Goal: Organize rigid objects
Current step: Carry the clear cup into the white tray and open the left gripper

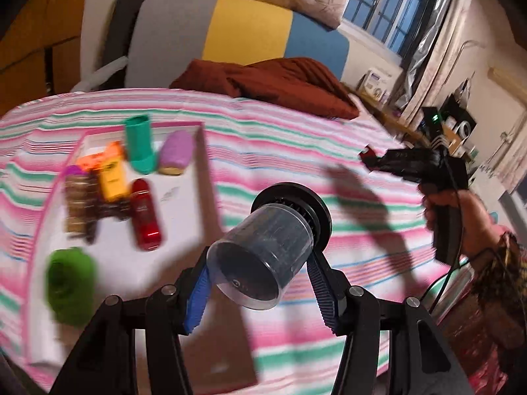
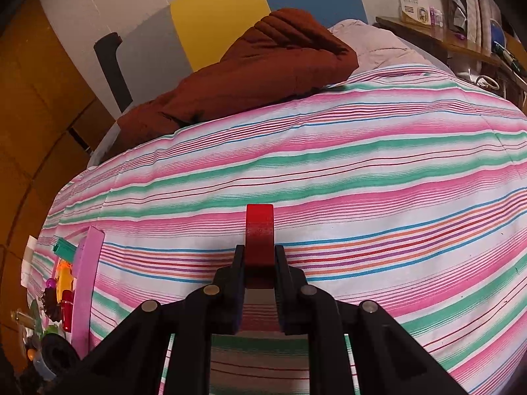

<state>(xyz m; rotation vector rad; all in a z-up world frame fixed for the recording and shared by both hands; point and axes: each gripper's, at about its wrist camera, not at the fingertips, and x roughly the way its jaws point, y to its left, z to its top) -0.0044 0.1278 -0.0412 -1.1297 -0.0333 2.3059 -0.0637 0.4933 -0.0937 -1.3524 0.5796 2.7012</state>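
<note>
My left gripper (image 1: 260, 273) is shut on a clear plastic container with a black base (image 1: 266, 247), held above the striped bed beside a pink-rimmed white tray (image 1: 184, 194). The tray holds a teal bottle (image 1: 140, 144), a purple item (image 1: 176, 153), a yellow-orange box (image 1: 112, 174), a red bottle (image 1: 145, 215), brown pieces (image 1: 80, 210) and a green roll (image 1: 70, 283). My right gripper (image 2: 260, 256) is shut on a red flat object (image 2: 260, 233) above the bedsheet; it also shows in the left wrist view (image 1: 372, 158).
A brown quilted blanket (image 1: 280, 82) lies at the head of the bed against a grey, yellow and blue headboard (image 1: 247, 29). A shelf with boxes (image 2: 428, 16) stands at the right. The tray's pink edge (image 2: 87, 273) shows at the far left of the right wrist view.
</note>
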